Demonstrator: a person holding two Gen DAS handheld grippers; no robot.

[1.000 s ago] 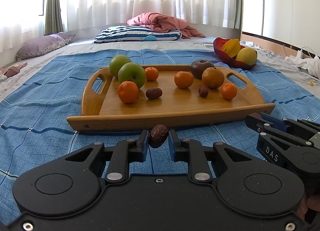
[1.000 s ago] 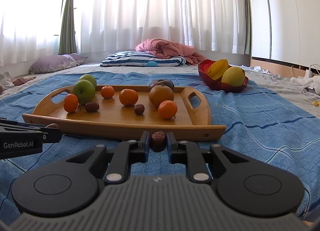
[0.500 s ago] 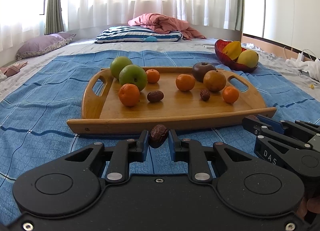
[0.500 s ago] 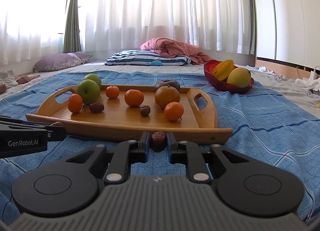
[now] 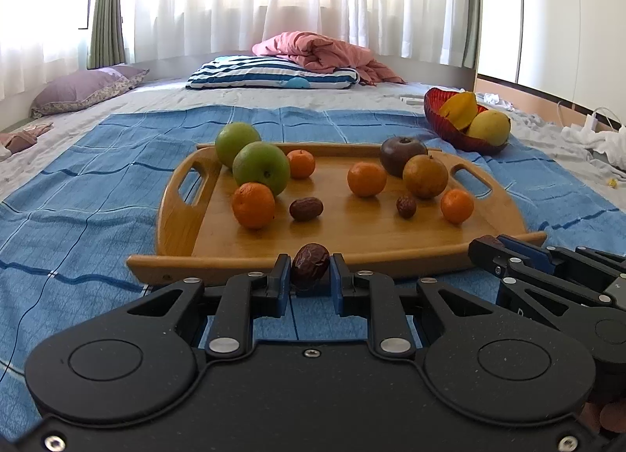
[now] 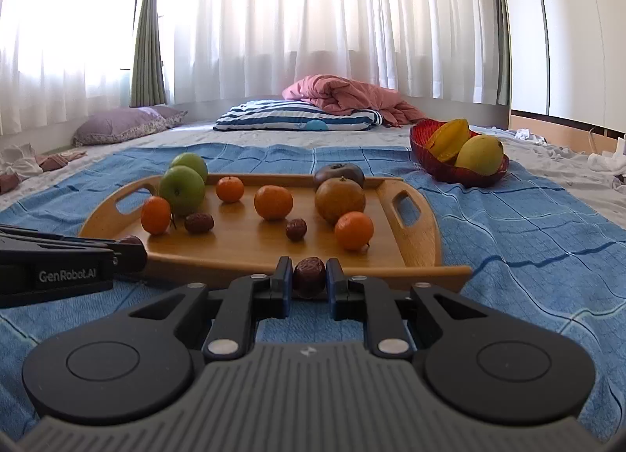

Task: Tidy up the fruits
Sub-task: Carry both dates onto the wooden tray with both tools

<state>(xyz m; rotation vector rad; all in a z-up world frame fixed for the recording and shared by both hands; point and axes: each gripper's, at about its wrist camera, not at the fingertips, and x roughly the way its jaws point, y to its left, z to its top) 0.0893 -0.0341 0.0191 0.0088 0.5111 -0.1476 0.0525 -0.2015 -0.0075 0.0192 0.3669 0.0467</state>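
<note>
Bedspread: we are seeing a blue checked blanket (image 5: 98,186) lying spread out.
Pillows: a striped pillow (image 5: 270,76) and a purple pillow (image 5: 86,86) are lying behind it.
Quilt: a pink quilt (image 6: 344,98) is lying crumpled.
Window: white curtains (image 6: 313,22) are hanging.

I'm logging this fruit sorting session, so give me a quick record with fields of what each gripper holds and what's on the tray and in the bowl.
left gripper: shut on a date
right gripper: shut on another date
wooden tray: green apples, tangerines, two loose dates, two brownish fruits
red bowl: starfruit, mango
surface: blue blanket
</note>
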